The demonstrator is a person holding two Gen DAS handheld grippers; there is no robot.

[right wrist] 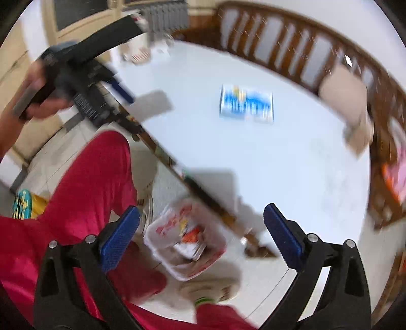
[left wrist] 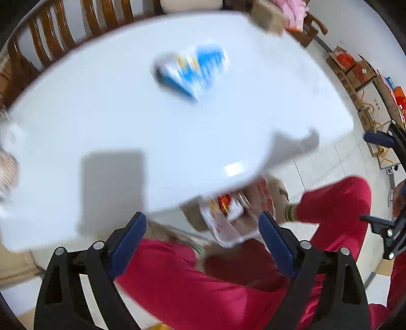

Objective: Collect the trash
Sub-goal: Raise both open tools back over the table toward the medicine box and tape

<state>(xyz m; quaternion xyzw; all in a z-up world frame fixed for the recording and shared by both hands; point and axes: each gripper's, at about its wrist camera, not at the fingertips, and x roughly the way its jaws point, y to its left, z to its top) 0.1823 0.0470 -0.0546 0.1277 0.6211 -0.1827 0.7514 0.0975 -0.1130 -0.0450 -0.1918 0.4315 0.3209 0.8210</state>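
A blue-and-white packet (left wrist: 192, 68) (right wrist: 246, 105) lies blurred near the middle of the white table (left wrist: 101, 114) (right wrist: 279, 157). On the floor beside the table's edge sits a clear plastic bag with red print (left wrist: 228, 223) (right wrist: 185, 238), holding wrappers, between a person's feet. My left gripper (left wrist: 201, 222) hangs high over the table edge and the bag, open, with nothing between its blue pads. My right gripper (right wrist: 201, 213) is open and empty too, well above the bag. Each gripper shows in the other's view: the left gripper (right wrist: 101, 83) in a hand, the right gripper (left wrist: 375, 177) at the right edge.
The person's red trousers (left wrist: 203, 284) (right wrist: 83, 190) and beige slippers (right wrist: 210, 286) are below both grippers. Brown wooden chairs (left wrist: 50, 38) (right wrist: 291, 45) ring the table. A beige box (left wrist: 266, 17) (right wrist: 347, 88) sits at the table's far edge. Cardboard boxes (left wrist: 355, 71) line the wall.
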